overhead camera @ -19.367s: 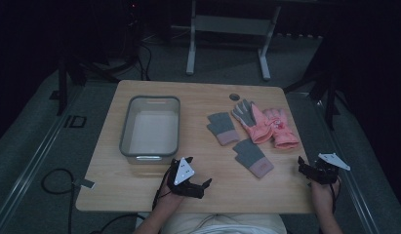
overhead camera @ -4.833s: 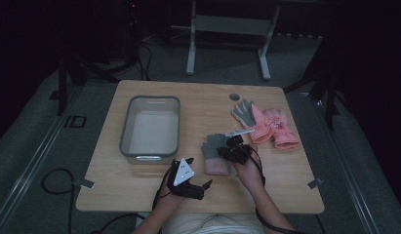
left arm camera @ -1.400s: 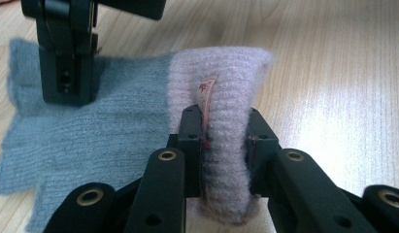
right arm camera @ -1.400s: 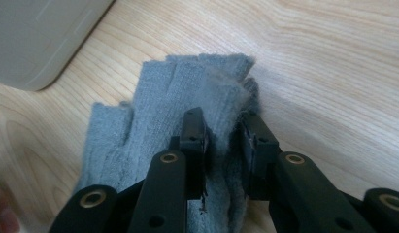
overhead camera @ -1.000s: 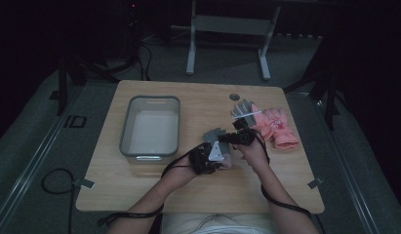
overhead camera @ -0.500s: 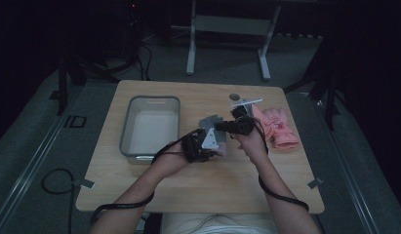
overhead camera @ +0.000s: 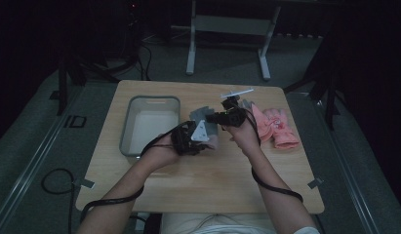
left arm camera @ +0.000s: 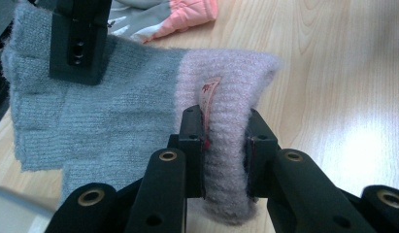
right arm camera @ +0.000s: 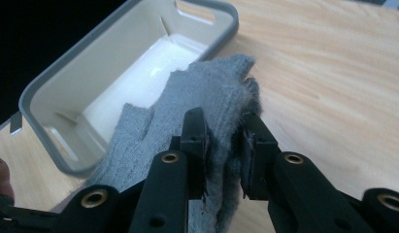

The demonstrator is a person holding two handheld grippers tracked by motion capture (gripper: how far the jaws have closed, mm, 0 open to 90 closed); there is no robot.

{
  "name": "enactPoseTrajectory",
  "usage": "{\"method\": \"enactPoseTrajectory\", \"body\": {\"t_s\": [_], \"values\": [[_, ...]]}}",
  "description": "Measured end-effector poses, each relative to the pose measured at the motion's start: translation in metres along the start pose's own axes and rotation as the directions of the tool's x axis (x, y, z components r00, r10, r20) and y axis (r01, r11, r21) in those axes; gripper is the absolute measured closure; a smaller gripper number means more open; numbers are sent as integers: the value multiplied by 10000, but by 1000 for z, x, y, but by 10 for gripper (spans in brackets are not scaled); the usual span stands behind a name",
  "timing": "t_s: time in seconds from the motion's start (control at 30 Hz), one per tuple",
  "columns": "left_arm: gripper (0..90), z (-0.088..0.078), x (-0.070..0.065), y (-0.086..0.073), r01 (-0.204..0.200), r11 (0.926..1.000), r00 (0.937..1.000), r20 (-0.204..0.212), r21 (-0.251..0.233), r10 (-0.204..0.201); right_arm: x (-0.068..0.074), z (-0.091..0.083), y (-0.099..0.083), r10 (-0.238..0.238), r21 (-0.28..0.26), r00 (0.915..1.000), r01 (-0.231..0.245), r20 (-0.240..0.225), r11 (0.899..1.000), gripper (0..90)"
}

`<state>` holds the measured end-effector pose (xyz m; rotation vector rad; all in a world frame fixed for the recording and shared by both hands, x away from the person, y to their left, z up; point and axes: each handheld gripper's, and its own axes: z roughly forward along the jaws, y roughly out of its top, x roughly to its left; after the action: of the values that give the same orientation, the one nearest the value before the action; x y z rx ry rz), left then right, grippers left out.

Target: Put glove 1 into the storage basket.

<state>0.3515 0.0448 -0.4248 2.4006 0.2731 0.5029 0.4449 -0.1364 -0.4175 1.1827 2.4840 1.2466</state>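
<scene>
The glove (left arm camera: 114, 116) is knitted and soft. Most of it is grey, and its cuff is fuzzy pink with a small tag on it. It has short, cut-off fingers. It hangs above the middle of the table (overhead camera: 154, 190), just right of the bin (overhead camera: 130, 124), stretched between the two grippers. The left gripper (left arm camera: 225, 141) pinches the pink cuff tight. The right gripper (right arm camera: 225, 145) pinches the grey finger end tight.

The bin is grey and white inside. Nothing lies in it. A pink glove (overhead camera: 278, 127) rests on the table to the right.

A second ago both grippers were lower, with the glove close to the table. Now both hands have come up and a bit toward the far side. Long before that, the grey gloves lay flat on the table and the grippers waited at the near edge.
</scene>
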Motion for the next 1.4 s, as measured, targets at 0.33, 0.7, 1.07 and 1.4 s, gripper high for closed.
{"method": "enactPoseTrajectory", "body": {"t_s": [0.33, 0.7, 1.07, 1.4], "values": [[744, -27, 20, -18, -12, 9995, 9999, -121, 309, 15, 21, 17, 26, -269, -164, 9991, 264, -314, 9995, 751], [743, -55, 41, -48, 37, 9949, 9997, -239, 1010, -12, 55, 50, 49, -608, -300, 9969, 593, -501, 9978, 750], [742, -75, 53, -94, -10, 9907, 9999, -120, 1362, 27, 83, 89, 52, -735, -539, 9919, 682, -1039, 9962, 749], [742, -49, 70, -118, 183, 9754, 9997, 134, 2199, -217, 80, 127, 47, -361, -207, 9936, 341, -1067, 9992, 749]]}}
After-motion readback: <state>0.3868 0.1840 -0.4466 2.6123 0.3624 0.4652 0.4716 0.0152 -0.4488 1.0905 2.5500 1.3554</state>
